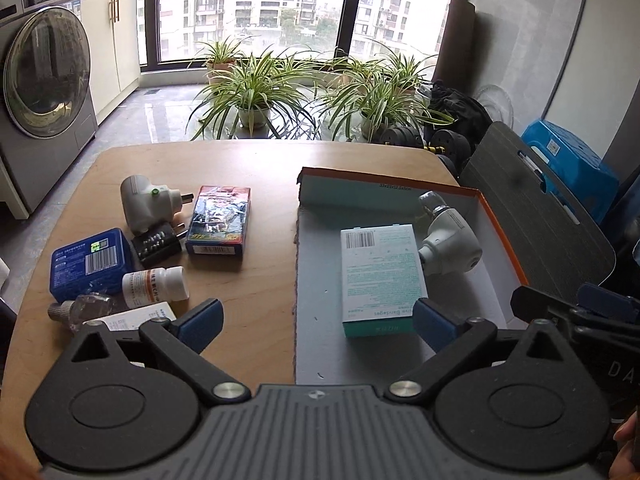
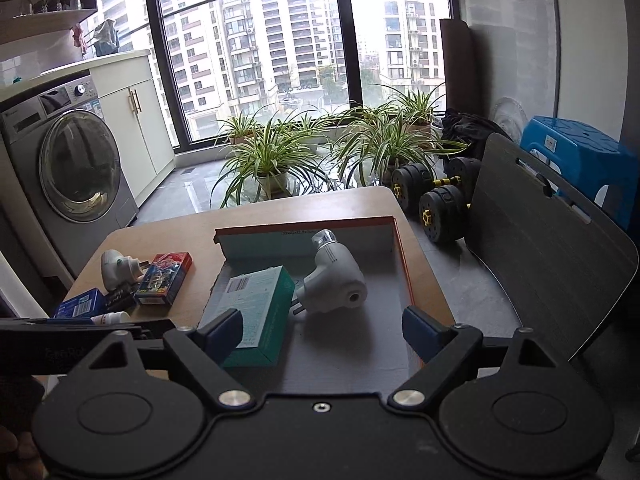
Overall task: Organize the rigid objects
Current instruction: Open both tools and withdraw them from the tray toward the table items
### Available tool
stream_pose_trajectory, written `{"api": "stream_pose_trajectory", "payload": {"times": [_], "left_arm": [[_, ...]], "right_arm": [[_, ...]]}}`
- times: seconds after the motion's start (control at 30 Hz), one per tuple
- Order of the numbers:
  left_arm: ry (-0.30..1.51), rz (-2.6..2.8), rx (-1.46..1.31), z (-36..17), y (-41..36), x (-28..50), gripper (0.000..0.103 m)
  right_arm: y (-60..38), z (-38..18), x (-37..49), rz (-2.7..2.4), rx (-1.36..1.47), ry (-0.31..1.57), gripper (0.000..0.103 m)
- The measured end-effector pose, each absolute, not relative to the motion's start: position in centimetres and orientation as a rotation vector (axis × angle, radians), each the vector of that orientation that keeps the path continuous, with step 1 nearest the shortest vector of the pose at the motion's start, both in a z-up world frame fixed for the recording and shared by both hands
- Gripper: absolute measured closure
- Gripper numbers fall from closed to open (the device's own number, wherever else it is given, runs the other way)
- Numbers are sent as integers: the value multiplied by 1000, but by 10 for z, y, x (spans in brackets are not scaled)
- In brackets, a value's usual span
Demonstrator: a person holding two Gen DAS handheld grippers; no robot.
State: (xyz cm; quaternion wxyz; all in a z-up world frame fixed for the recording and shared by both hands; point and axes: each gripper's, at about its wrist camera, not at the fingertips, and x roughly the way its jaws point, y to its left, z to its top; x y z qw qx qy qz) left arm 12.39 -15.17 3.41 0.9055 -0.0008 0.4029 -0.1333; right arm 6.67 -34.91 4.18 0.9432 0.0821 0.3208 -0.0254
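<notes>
- Presently, the left gripper (image 1: 316, 322) hangs above the near edge of the wooden table (image 1: 260, 160), jaws spread wide, nothing between the pads.
- Right gripper (image 2: 322, 332) likewise has its jaws well apart and empty; it hovers over the near end of the cardboard box (image 2: 404, 264).
- In the left wrist view, the box (image 1: 502, 236) sits at 3 o'clock on the table, orange-rimmed, grey floor.
- Inside the box: a teal bandage carton (image 1: 380, 276) lying flat, barcode up, and at its 2 o'clock, just beside it, a white plug-in device (image 1: 448, 240) on its side.
- Right wrist view shows the same pair: carton (image 2: 256, 308) at 9 o'clock of the white device (image 2: 334, 280).
- Outside the box, at 9 o'clock on the table: a second white plug-in unit (image 1: 146, 200), a red-and-blue card box (image 1: 220, 220), a black plug adapter (image 1: 158, 242), a blue tin (image 1: 90, 264), a white pill bottle (image 1: 156, 286) lying down, and a clear small bottle (image 1: 80, 308).
- The blue tin and pill bottle lie close together; whether they touch cannot be told.
- Potted plants (image 1: 252, 88) stand beyond the table at 12 o'clock.
</notes>
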Motion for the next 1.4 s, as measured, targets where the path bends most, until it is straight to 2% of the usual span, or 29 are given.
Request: {"api": "stream_pose_trajectory", "payload": {"times": [1.4], "left_arm": [[800,-142,-44,47,-57,94,0]], "right_arm": [[-249,53,56,163,40,685,1]]}}
